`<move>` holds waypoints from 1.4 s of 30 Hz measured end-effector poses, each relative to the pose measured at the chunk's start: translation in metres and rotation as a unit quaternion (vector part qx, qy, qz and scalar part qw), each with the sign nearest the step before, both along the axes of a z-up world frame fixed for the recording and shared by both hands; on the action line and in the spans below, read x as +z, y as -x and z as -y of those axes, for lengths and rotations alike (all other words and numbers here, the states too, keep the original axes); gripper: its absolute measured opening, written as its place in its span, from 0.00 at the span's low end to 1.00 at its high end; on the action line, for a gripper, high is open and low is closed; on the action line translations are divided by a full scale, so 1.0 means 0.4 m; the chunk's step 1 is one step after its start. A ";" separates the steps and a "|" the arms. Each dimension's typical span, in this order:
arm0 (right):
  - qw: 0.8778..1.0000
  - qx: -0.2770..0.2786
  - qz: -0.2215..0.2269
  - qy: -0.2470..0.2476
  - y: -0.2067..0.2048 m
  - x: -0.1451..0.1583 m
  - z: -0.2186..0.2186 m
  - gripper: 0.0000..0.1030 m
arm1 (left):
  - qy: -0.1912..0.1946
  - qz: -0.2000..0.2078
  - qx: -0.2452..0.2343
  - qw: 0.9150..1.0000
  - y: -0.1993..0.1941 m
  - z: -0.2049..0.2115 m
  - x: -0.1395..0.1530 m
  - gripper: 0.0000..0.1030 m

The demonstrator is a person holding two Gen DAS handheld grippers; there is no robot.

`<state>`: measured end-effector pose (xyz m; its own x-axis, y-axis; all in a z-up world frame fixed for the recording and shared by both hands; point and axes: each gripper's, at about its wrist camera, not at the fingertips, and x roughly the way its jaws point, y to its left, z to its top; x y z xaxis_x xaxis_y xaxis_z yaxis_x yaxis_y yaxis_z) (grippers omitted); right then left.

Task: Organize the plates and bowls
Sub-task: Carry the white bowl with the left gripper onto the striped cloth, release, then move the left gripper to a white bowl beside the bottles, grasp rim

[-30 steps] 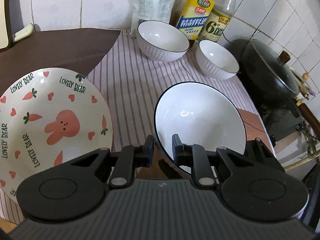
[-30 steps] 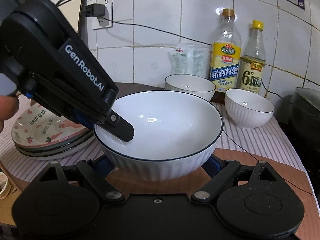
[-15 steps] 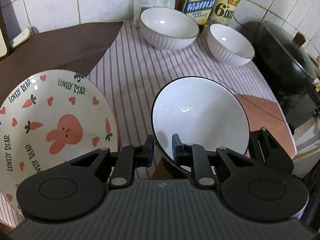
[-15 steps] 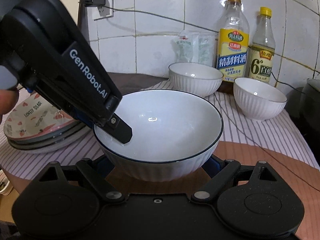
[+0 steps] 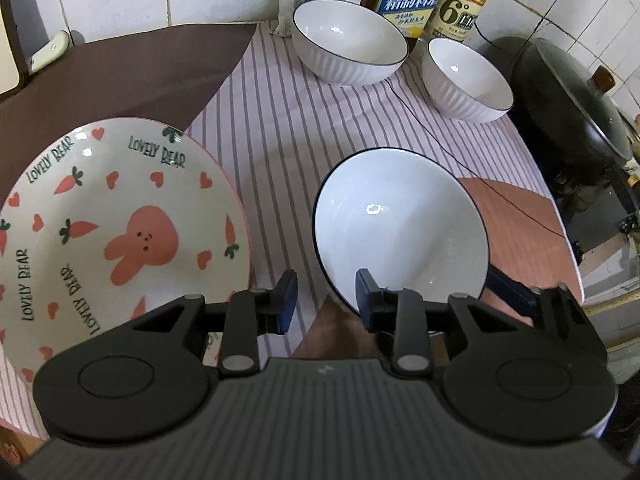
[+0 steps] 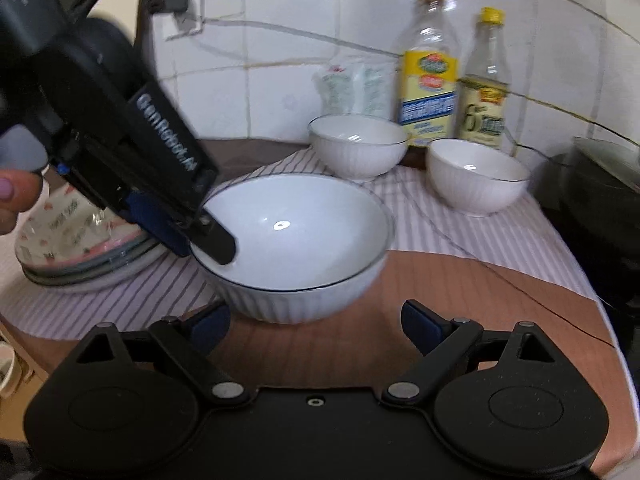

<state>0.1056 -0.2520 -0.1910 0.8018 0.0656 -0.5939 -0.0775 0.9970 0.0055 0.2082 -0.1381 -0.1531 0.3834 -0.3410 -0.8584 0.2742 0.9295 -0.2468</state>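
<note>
Left: plate stack (image 6: 86,256), bunny plate (image 5: 116,232) on top, holds nothing. Left gripper (image 5: 325,298) jaws apart, straddling near rim of big bowl (image 6: 296,236), mid-table, upright, mouth up, empty. Right gripper (image 6: 316,322) open, just short of it. Far right: two smaller bowls (image 5: 350,42) (image 5: 466,78), empty.

**Both grippers spread, left reaching in from above**

Left gripper (image 5: 326,298): jaws parted, a clear gap between the blue-padded fingertips (image 5: 287,295), pointed forward and downward. From the right wrist view, seen as a black body angling down from upper left, one slim black finger (image 6: 218,242) dipping lowest, blue pad beside it. Held by a hand (image 6: 14,196) at the left edge, only a fingertip with a pale nail visible. Right gripper (image 6: 316,320): jaws wide apart, blue fingertips (image 6: 420,322) far to either side, aimed level and forward, low.
</note>
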 end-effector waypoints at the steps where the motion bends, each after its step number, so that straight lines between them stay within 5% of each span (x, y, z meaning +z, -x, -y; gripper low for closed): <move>1: 1.000 -0.006 0.004 -0.003 0.011 0.011 0.006 0.92 | 0.002 0.000 0.000 1.000 0.001 -0.004 0.008 0.30; 12: 0.996 -0.065 0.036 -0.041 0.047 0.161 0.057 0.93 | 0.010 0.028 -0.037 0.999 0.017 -0.006 0.151 0.42; 15: 0.996 -0.080 0.023 -0.031 0.027 0.187 0.060 0.93 | 0.013 0.053 -0.052 0.997 0.025 0.006 0.196 0.55; 25: 0.993 -0.101 0.054 -0.011 -0.039 0.228 0.091 0.92 | 0.037 0.096 -0.089 0.991 -0.005 0.063 0.287 0.66; 34: 0.986 -0.153 0.054 -0.047 -0.163 0.192 0.186 0.83 | 0.065 0.105 -0.072 0.990 -0.140 0.129 0.233 0.64; 42: 0.971 -0.217 0.019 -0.094 -0.266 0.091 0.270 0.65 | 0.099 0.061 -0.056 0.992 -0.260 0.233 0.124 0.59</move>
